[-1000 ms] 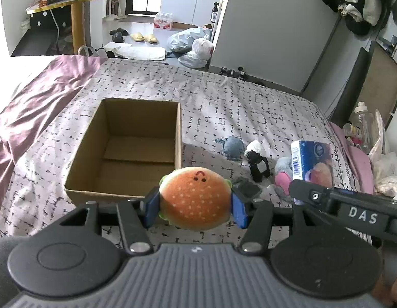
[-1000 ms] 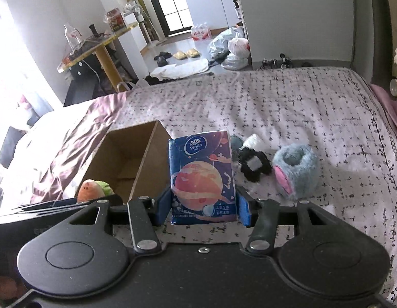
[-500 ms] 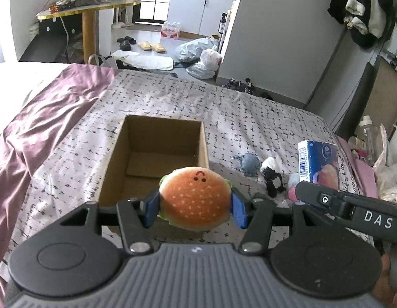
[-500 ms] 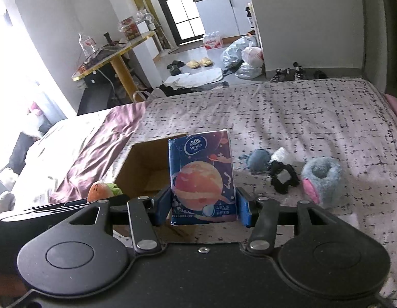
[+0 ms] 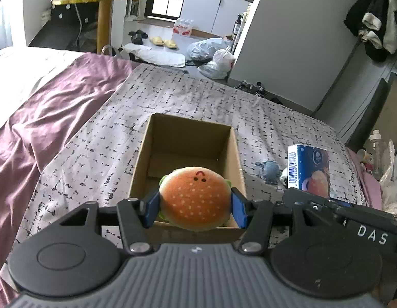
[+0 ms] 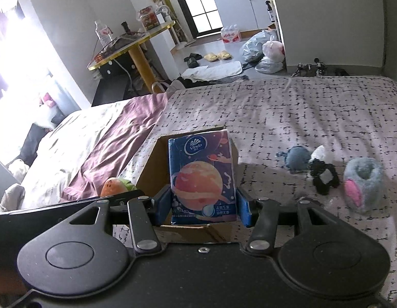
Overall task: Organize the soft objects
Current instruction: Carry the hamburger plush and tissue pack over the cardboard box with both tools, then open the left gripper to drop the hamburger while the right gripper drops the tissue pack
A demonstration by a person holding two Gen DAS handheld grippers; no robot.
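At lower centre, the round, fuzzy burger plush (image 5: 194,198) sits pinched in the left gripper (image 5: 195,209) over the near rim of the open cardboard box (image 5: 185,141). The right gripper (image 6: 203,206) clamps a glossy rectangular tissue pack (image 6: 202,177). Fluffy toys (image 6: 362,183) lie at right on the patterned bedspread (image 6: 301,107).

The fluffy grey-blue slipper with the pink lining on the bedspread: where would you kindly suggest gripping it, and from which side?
Grip the fluffy grey-blue slipper with the pink lining across its plush body, coming from above, since it lies clear of its neighbours with open sides.
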